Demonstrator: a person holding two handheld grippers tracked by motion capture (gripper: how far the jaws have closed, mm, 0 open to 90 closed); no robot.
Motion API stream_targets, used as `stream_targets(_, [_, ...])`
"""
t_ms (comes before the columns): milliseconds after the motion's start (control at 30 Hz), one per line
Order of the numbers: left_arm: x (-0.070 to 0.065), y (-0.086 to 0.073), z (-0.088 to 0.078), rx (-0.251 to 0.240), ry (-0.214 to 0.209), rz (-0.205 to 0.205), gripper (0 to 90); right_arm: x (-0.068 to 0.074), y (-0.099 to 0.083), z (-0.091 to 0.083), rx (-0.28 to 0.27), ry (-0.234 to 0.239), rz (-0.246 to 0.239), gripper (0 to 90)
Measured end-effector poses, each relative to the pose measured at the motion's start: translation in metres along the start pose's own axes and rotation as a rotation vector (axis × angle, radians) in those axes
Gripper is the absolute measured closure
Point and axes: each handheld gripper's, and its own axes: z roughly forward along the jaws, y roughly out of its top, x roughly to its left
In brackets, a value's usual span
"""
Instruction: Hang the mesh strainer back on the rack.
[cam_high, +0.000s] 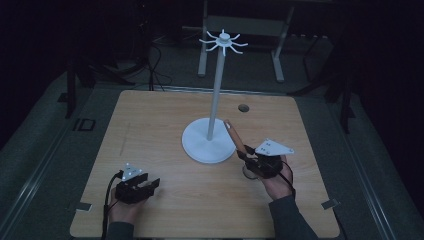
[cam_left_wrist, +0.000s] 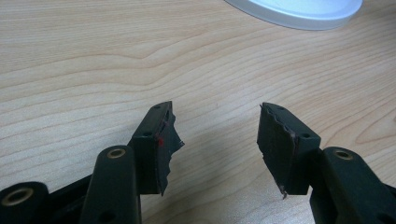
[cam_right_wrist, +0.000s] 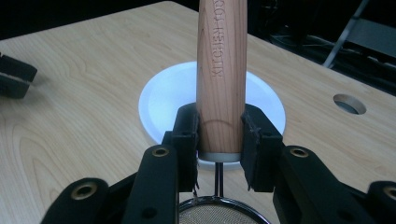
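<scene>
A white stand (cam_high: 208, 142) with a tall pole and a ring of hooks on top (cam_high: 223, 41) sits mid-table; its round base (cam_right_wrist: 163, 100) lies beyond my right jaws. My right gripper (cam_high: 252, 160) (cam_right_wrist: 219, 135) is shut on the wooden handle (cam_right_wrist: 220, 70) of a small strainer, low on the handle. That handle (cam_high: 234, 135) slants up toward the pole, and the strainer's metal mesh ring (cam_right_wrist: 222, 212) hangs below the jaws. My left gripper (cam_high: 147, 186) (cam_left_wrist: 217, 140) rests low over the bare wood at the front left, open, with nothing between its pads.
The wooden table (cam_high: 150, 125) has a round cable hole (cam_high: 243, 107) at the back right. Tape marks sit at the front corners (cam_high: 83, 206). A dark floor with table legs and cables lies beyond the far edge. The stand's base edge (cam_left_wrist: 299, 11) is ahead of the left jaws.
</scene>
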Motion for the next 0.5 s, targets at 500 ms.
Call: stream_targets(500, [0.001, 0.000, 0.000, -0.006, -0.001, -0.004, 46.1, -0.001, 0.012, -0.001, -0.035, -0.010, 0.030, 69.4])
